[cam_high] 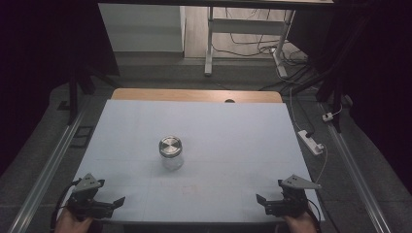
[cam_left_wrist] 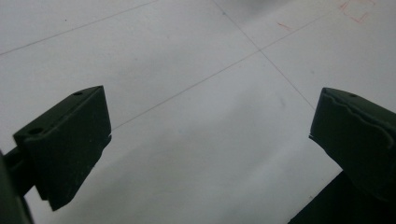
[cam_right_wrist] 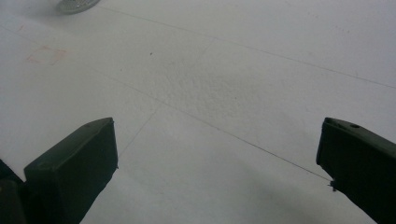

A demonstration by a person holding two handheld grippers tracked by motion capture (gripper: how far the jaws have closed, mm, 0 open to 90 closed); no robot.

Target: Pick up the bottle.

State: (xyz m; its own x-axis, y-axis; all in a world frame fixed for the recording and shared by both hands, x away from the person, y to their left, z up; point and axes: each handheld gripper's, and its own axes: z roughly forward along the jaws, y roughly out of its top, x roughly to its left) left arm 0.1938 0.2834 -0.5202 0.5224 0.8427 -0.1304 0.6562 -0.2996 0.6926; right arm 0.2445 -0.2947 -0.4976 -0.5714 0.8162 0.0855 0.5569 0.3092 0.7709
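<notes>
A clear glass jar (cam_high: 171, 154) with a round metal lid (cam_high: 170, 145) stands upright near the middle of the white table top (cam_high: 233, 131). My left gripper (cam_high: 112, 204) rests at the near left corner, open, with bare table between its jaws. In the left gripper view, the left gripper (cam_left_wrist: 212, 112) shows two black jaws spread wide over the white sheet. My right gripper (cam_high: 262, 205) sits at the near right corner, also open and holding nothing. In the right gripper view, the right gripper (cam_right_wrist: 218, 140) has its jaws wide apart, and the jar's base (cam_right_wrist: 74, 4) shows far off at the top left.
Thin pencil lines and a small red square mark (cam_right_wrist: 46, 55) are drawn on the sheet. A wooden strip (cam_high: 194, 94) runs along the table's far edge. A white power strip (cam_high: 311, 141) lies on the floor to the right. Metal rails (cam_high: 46, 170) flank the table.
</notes>
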